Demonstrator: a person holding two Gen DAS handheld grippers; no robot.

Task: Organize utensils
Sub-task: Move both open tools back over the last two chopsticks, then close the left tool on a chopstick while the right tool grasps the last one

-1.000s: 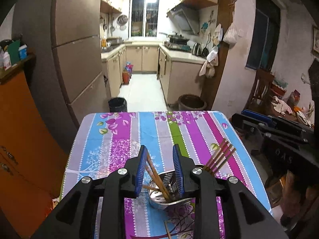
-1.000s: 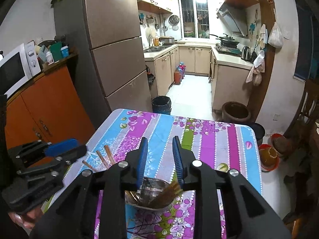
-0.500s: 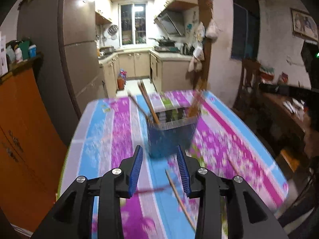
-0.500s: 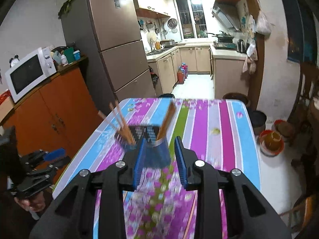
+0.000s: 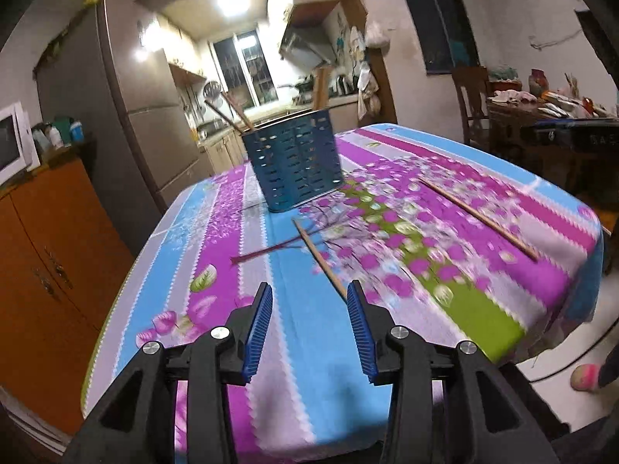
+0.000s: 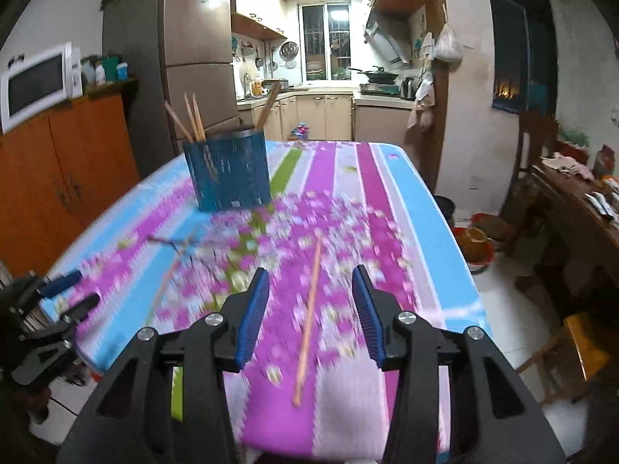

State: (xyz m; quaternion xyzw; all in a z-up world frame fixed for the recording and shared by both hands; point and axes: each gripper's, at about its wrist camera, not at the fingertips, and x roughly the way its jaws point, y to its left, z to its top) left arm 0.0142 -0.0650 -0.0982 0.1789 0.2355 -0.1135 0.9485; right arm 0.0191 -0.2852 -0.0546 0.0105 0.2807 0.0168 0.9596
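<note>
Both grippers have pulled back from above the holder and dropped low over the near edge of the table, and their jaws have just been opening. The left gripper [image 5: 309, 301] now stands partly open with nothing between its blue pads [image 5: 258, 326]; the near end of one chopstick [image 5: 319, 258] shows just ahead of its right finger, and whether the two touch cannot be told. The right gripper [image 6: 310, 290] is likewise partly open and grips nothing; a second chopstick [image 6: 307, 321] lies flat on the tablecloth [image 6: 394, 178] under the gap between its fingers, running lengthwise away from the camera, blurred by motion.

In the left wrist view that second chopstick [image 5: 477, 218] lies well to the right of the first, both of them loose on the striped floral cloth.

Farther along the table stands the blue perforated holder [image 5: 296, 164], upright, with several chopsticks [image 6: 193, 118] leaning out of its top. The loose chopsticks lie well apart from it.

At the left edge of the right wrist view the left gripper [image 6: 65, 290] shows by the table's corner. Beyond the table are a fridge [image 6: 193, 38] and orange cupboards [image 6: 65, 170].
</note>
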